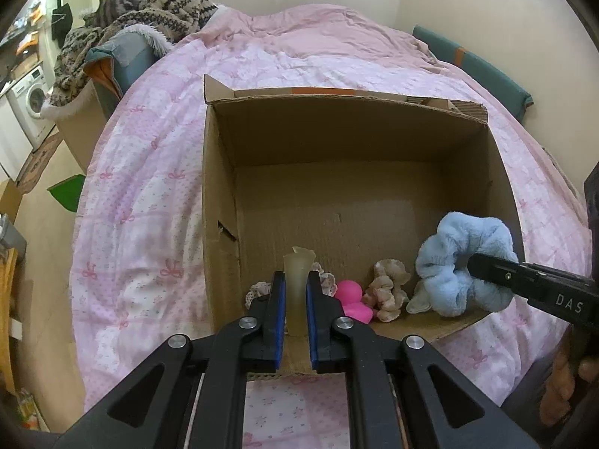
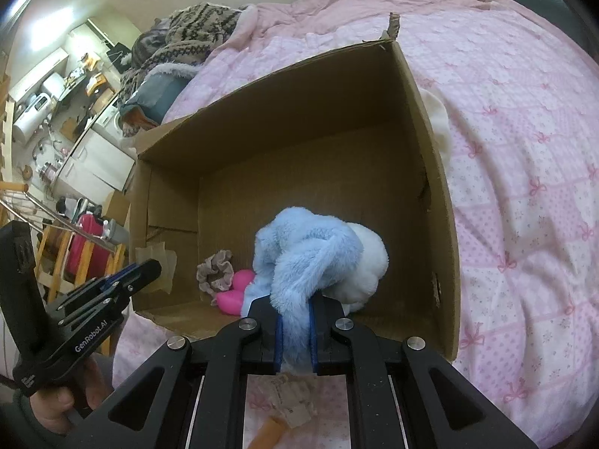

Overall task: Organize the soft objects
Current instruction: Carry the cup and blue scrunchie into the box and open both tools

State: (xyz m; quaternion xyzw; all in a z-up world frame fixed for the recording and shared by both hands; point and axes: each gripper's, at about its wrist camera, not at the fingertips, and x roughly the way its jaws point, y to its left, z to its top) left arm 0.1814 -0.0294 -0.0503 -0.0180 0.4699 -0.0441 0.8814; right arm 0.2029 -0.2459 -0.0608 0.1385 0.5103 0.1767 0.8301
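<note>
An open cardboard box [image 1: 337, 103] stands on a pink quilt. My left gripper [image 1: 296, 280] is shut on a pale translucent soft strip [image 1: 297, 262] just above the box's near wall. A lace scrunchie [image 1: 258, 290], a pink toy [image 1: 352, 297] and a beige scrunchie [image 1: 387, 288] lie along the box floor's near edge. My right gripper [image 2: 295, 303] is shut on a fluffy blue scrunchie [image 2: 299, 258], held inside the box [image 2: 269, 75] at its near right corner. A white plush [image 2: 368, 262] sits behind it. The right gripper [image 1: 473, 263] enters the left wrist view from the right.
The pink quilt [image 1: 157, 172] covers the whole bed around the box. A patterned blanket [image 1: 164, 7] with a grey cat [image 1: 119, 0] lies at the far left corner. A beige item [image 2: 269, 430] and a paper tag lie on the quilt beneath the right gripper. White cloth [image 2: 438, 119] rests outside the box's right wall.
</note>
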